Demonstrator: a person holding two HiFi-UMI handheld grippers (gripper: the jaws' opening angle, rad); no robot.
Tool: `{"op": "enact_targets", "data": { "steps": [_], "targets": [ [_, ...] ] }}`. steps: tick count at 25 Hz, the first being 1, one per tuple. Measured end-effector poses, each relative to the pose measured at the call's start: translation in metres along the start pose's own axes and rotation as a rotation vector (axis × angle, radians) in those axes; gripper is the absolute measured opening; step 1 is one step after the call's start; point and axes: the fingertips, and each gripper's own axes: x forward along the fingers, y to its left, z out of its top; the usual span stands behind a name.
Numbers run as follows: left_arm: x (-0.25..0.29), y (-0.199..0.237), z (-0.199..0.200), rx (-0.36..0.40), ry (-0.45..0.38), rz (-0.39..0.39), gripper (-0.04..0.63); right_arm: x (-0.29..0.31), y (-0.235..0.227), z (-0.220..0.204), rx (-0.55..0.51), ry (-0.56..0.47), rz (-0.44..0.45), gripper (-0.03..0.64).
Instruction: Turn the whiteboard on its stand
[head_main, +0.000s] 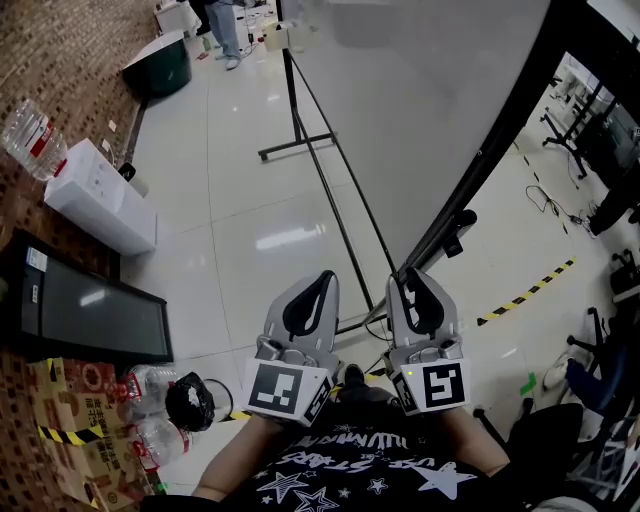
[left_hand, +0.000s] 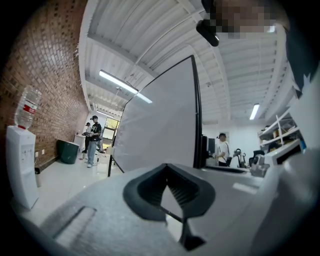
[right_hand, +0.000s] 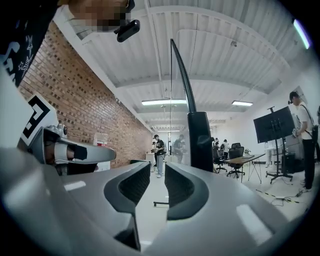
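Your left hand-held gripper (head_main: 322, 282) has its tips pressed together and pinches nothing; only a small gap shows lower down between the ribbed pads. Your right hand-held gripper (head_main: 415, 280) is spread, and only bare floor and a dark foot of the stand (head_main: 300, 130) show through the gap. You hold both close to your chest, side by side and apart from each other.

The whiteboard (head_main: 430, 110) stands just ahead of the right hand-held gripper, tilted, with its black edge running down toward that gripper's tips. Its upper part is cut off by the picture. The right gripper view shows it almost edge-on, so its face is hidden there, and I cannot tell whether the jaw touches the frame. The stand rests on the pale glossy surface, and its far side is covered by the board.

Nothing is written on the board's visible face. Each gripper's cube (head_main: 283, 388) carries black square markers. The print on your shirt (head_main: 330, 470) shows white stars and the word "STARS"; the rest is cut off. The bottle (head_main: 27, 132) on the water dispenser (head_main: 100, 190) has a red label too small to read. Yellow-and-black tape (head_main: 525, 295) crosses the surface at right.
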Motion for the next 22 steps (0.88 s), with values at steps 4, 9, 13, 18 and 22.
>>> {"op": "enact_targets", "data": {
  "steps": [4, 9, 13, 18, 22],
  "targets": [
    [-0.002, -0.007, 0.007, 0.016, -0.026, 0.005, 0.006, 0.016, 0.014, 0.020, -0.015, -0.062, 0.036, 0.031],
    [-0.006, -0.002, 0.012, 0.025, -0.049, 0.046, 0.006, 0.028, 0.028, 0.019, -0.001, -0.019, 0.069, 0.009],
    [-0.011, 0.002, 0.014, 0.046, -0.060, 0.075, 0.005, 0.033, 0.049, 0.020, 0.031, -0.008, 0.141, 0.009],
    [-0.014, 0.012, 0.014, 0.047, -0.064, 0.107, 0.005, 0.038, 0.064, 0.017, 0.028, 0.030, 0.194, 0.009],
    [-0.014, 0.009, 0.014, 0.054, -0.067, 0.108, 0.006, 0.034, 0.074, 0.013, 0.032, 0.063, 0.242, 0.008]
  ]
}}
